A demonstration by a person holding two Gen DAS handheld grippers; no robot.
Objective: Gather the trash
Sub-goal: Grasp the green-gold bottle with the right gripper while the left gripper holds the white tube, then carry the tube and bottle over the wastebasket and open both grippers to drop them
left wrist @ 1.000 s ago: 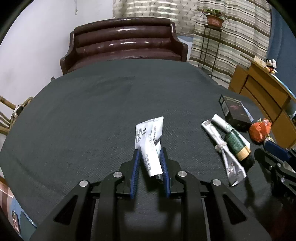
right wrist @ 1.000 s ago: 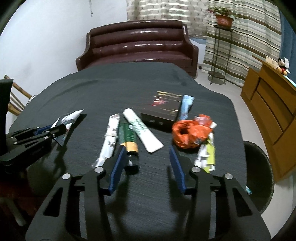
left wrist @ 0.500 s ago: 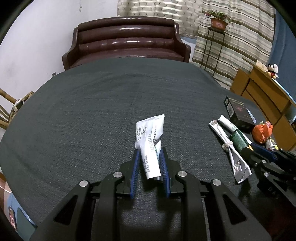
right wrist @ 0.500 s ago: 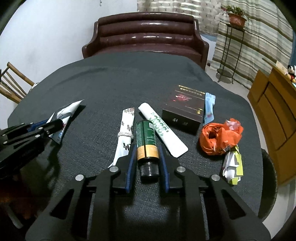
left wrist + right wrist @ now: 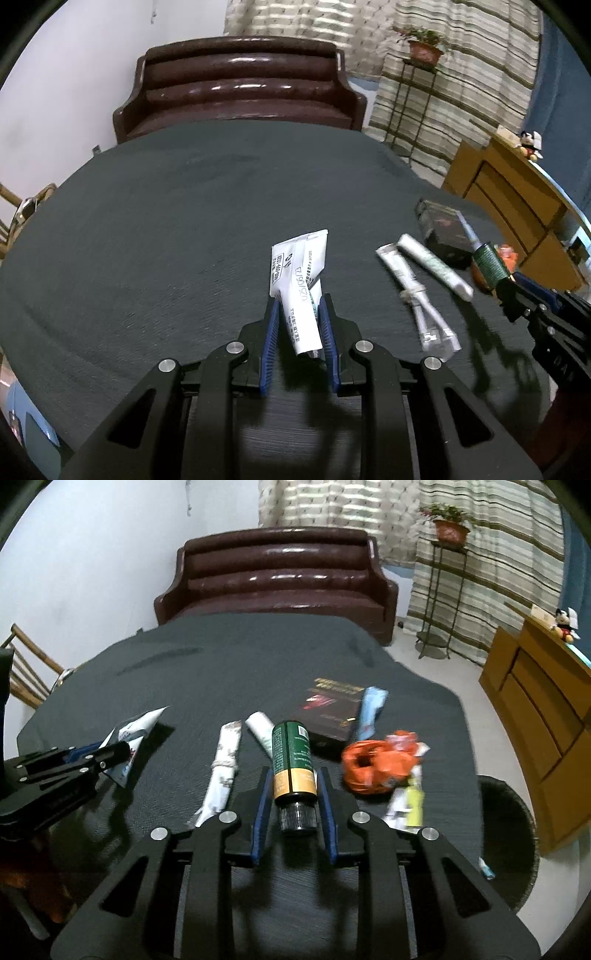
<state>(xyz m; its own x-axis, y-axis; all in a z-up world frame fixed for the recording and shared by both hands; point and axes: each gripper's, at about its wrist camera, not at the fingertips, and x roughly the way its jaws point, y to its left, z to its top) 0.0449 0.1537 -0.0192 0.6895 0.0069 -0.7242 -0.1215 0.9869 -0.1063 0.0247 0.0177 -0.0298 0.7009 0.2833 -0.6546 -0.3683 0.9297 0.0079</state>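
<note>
- The left claw holds a white tube, flat and soft, just above the worktop; it is light and may bend;
- The right claw is closed on a green bottle near its cap; stiff, smooth, perhaps slippery.

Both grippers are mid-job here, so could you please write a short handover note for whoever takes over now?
Left gripper: shut on the white tube.
Right gripper: jaws have just closed on the green bottle, raised off the table.
Still lying there: knotted wrapper, white roll, dark box, blue sachet, orange bag.
Nothing binned yet; wicker bin stands beside the table, to the right.
</note>
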